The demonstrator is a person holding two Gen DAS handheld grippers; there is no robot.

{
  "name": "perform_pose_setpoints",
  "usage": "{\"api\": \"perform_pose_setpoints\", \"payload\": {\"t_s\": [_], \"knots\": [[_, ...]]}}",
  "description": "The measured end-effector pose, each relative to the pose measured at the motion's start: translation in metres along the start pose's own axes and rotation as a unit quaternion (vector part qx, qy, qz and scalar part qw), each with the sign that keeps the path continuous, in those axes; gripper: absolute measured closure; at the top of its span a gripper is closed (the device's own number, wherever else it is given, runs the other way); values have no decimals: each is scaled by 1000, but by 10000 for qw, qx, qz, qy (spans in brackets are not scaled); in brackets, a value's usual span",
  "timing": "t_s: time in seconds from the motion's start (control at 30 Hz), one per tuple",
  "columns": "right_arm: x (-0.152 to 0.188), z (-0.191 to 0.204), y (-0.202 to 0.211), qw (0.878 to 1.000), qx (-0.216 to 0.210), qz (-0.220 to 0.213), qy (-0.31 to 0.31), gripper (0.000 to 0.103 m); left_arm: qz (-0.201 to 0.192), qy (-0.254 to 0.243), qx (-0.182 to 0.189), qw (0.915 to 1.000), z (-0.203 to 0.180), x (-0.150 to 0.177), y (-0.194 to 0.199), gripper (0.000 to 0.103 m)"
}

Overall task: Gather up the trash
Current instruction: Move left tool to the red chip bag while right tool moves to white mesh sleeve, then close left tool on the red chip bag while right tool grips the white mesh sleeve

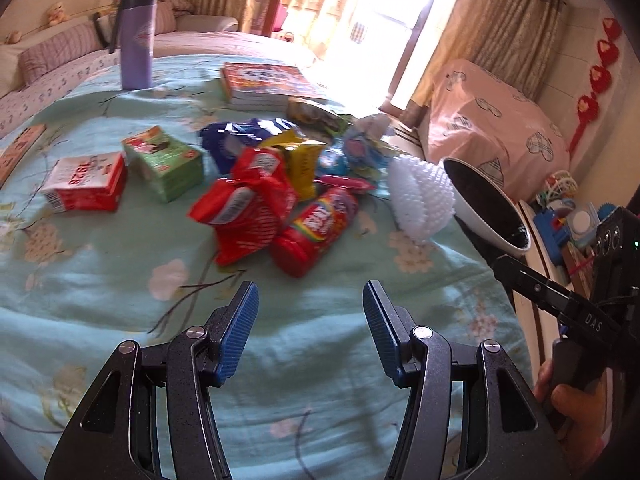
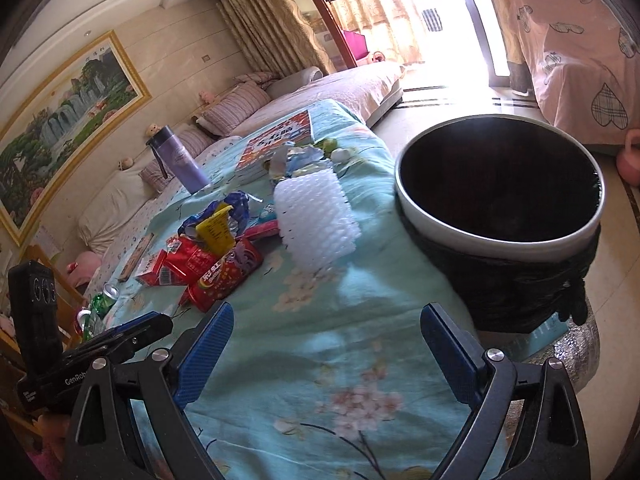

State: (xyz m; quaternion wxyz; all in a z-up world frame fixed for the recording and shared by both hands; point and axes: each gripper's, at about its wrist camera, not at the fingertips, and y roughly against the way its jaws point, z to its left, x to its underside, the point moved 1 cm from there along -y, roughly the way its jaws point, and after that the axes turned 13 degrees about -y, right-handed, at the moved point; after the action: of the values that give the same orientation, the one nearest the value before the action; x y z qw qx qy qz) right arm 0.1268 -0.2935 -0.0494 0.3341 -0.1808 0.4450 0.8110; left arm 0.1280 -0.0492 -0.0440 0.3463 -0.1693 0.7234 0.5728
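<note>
- Hovering over the table (image 1: 100, 280), left tongs (image 1: 310, 320) stand wide apart, holding nothing; right tongs (image 2: 326, 344) are likewise spread wide and hold nothing.
- Trash pile sits beside the bin (image 2: 500, 236), on the teal floral cloth: red wrapper (image 1: 244, 216), red candy tube (image 1: 316, 228), yellow packet (image 1: 302, 160), white foam net (image 1: 420, 200) just beside the bin rim.
- Judgement: wrappers light, crinkly, slippery film; pinch a crumpled fold, not a flat face.
- Candy tube stiff, may roll; grip across its middle.
- Foam net soft, springy; squeeze anywhere.
</note>
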Motion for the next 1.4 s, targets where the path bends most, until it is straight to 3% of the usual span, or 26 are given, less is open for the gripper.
{"api": "perform_pose_setpoints", "payload": {"t_s": [0.07, 0.13, 0.23, 0.77, 0.8, 0.83, 0.87, 0.93, 1.03, 1.13, 1.4], "knots": [[2, 6, -4, 10000, 31, -4, 81, 7, 0, 73, -78, 9999, 9, 1, 0, 44], [5, 13, -8, 9998, 56, -15, 175, 7, -20, 171, -162, 9997, 17, 1, 1, 32], [7, 21, -13, 9994, 160, -74, 309, 7, -46, 308, -217, 9993, 26, -1, 0, 27], [-25, 25, -55, 9988, 392, -146, 243, 8, 107, 428, -167, 9989, 51, -37, -44, 27], [-26, 24, -59, 9988, 409, -137, 237, 8, 121, 428, -157, 9989, 51, -37, -45, 34], [-28, 24, -62, 9988, 406, -134, 225, 13, 141, 410, -145, 9990, 52, -37, -48, 52], [-29, 23, -64, 9987, 426, -137, 229, 18, 188, 375, -110, 9991, 51, -36, -50, 51], [-29, 22, -67, 9984, 491, -143, 236, 56, 119, 322, -120, 9993, 50, -35, -48, 58], [-28, 19, -65, 9989, 403, -148, 198, 72, 33, 246, -132, 9996, 47, -33, -42, 62], [-25, 19, -55, 9991, 299, -232, 177, 81, -41, 290, -90, 9995, 47, -32, -33, 64], [-22, 22, -29, 9996, 18, -248, 114, 82, -308, 207, 34, 9993, 32, -37, -3, 65]]}}
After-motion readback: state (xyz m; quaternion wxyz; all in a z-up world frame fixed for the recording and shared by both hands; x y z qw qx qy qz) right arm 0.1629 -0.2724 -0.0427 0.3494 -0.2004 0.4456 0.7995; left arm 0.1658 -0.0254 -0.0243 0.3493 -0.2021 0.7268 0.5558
